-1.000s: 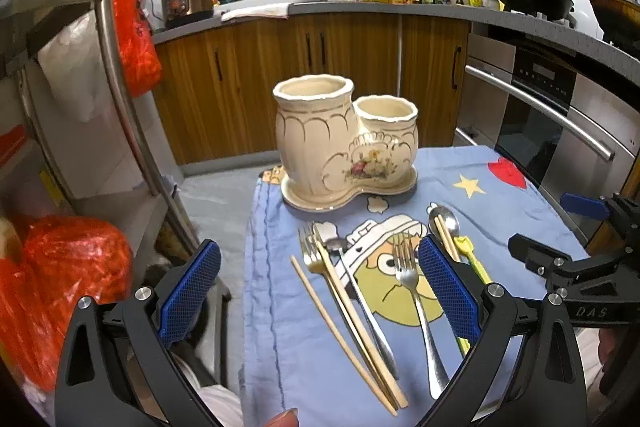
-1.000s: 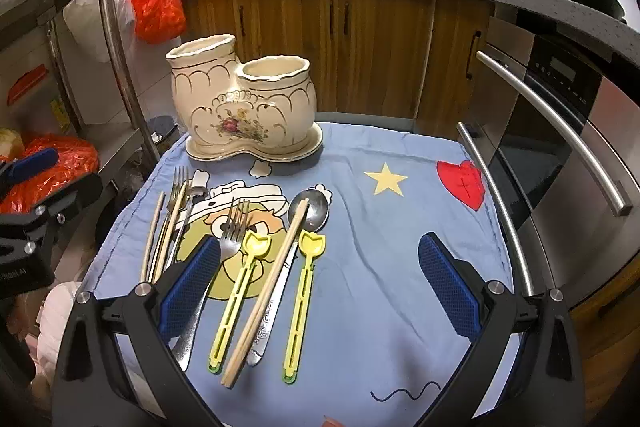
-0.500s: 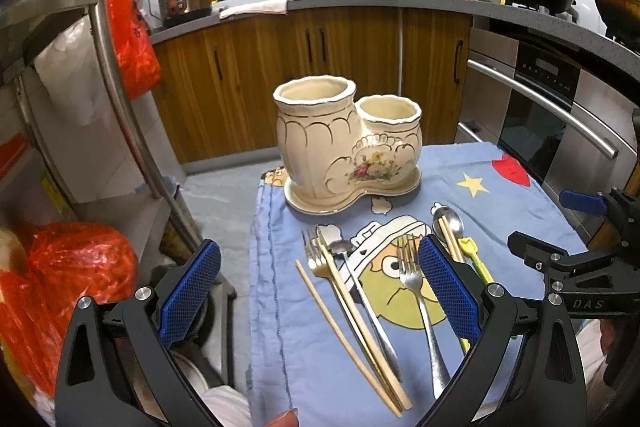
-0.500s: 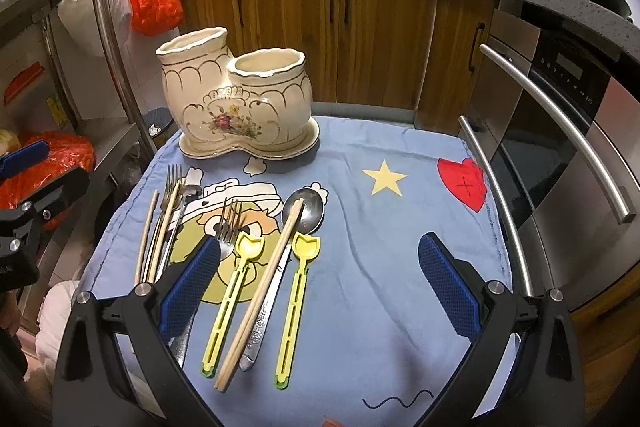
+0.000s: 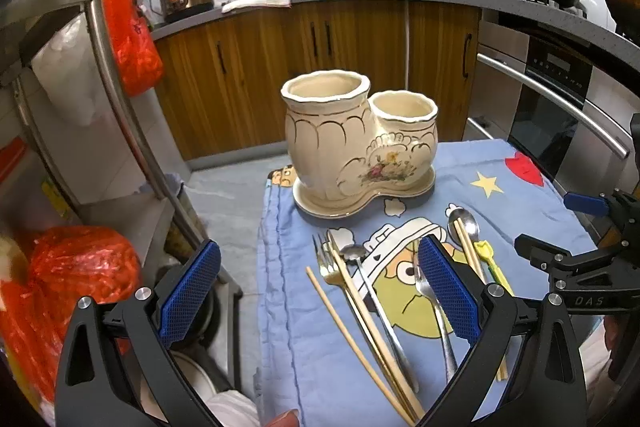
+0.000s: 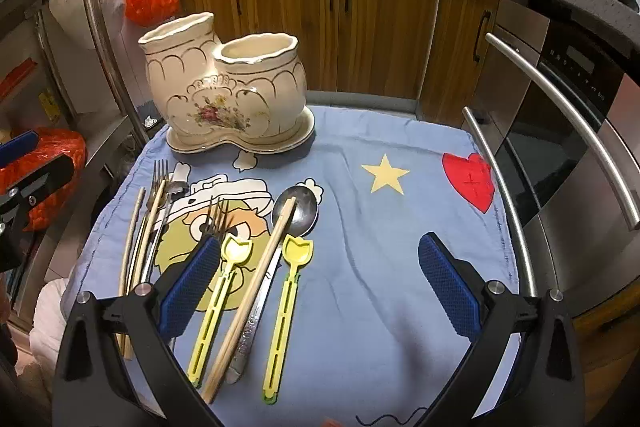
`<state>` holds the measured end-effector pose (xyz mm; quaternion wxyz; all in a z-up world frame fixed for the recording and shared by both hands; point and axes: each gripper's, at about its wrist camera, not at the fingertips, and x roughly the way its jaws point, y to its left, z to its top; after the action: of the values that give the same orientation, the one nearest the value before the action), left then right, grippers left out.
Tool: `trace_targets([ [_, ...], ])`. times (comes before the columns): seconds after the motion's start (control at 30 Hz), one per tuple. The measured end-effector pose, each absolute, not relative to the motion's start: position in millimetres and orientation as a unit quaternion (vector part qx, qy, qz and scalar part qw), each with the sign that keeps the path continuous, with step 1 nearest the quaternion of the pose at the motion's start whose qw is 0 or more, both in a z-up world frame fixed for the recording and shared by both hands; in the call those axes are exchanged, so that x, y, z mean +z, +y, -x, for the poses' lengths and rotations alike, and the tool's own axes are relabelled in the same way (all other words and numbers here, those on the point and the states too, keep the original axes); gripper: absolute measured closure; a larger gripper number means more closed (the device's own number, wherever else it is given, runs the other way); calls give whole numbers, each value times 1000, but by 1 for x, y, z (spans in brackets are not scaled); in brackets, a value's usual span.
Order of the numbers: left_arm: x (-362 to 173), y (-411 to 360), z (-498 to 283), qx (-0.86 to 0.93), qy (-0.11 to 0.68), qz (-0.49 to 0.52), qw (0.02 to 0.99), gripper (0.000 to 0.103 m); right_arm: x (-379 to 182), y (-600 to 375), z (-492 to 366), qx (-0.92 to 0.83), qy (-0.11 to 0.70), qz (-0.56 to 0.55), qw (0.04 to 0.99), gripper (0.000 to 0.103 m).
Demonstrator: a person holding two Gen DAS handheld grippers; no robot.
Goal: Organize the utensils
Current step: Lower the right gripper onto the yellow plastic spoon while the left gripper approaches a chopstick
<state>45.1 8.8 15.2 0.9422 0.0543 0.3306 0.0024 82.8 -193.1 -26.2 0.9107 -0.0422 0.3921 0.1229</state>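
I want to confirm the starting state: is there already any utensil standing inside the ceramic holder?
No, both openings of the ceramic holder look empty in the left wrist view.

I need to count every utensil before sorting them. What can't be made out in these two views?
- Left wrist view: the silver fork has its tines hidden behind the left gripper finger.
- Right wrist view: the handles of the chopsticks at the cloth's left edge run behind the right gripper frame.
- Both views: the inside of the ceramic utensil holder is hidden below its rims.
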Motion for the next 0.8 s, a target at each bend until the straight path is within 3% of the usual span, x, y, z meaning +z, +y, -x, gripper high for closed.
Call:
trace_targets([
  [0.5, -9, 20, -63, -33, 343, -29, 938, 5, -43, -203, -94, 160, 398, 42, 902, 5],
  [0.8, -39, 42, -69, -37, 405, 9, 914, 5, -69, -210, -98, 170, 430, 55, 885, 6],
])
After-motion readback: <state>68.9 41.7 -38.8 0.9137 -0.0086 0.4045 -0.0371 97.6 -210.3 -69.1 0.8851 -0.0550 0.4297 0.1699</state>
